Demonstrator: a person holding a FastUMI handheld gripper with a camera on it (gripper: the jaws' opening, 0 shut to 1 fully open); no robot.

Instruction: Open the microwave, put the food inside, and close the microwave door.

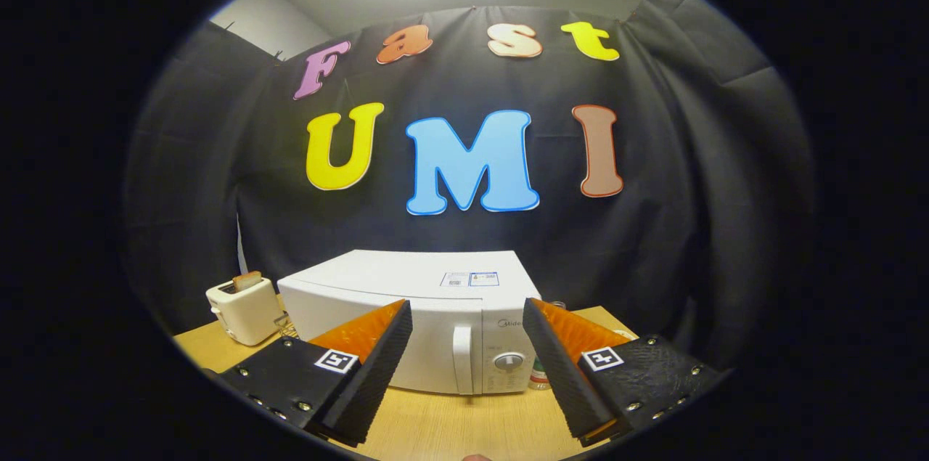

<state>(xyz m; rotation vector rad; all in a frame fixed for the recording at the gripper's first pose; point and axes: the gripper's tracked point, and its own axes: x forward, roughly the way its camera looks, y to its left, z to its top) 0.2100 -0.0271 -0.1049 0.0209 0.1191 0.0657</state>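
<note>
One step in hand: approach, door shut | gripper (467, 366) fingers spread, empty | microwave (414, 301) lower centre, door handle (462, 359) between fingers, beyond | next: hook handle, pull | food not identified

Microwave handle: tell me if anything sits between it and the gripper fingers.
Nothing visible does. The gripper is open, its fingers spread and holding nothing, and the microwave stands beyond them with its door shut. The handle shows in the gap between the fingers over bare table. The toaster stands off to the side.
</note>
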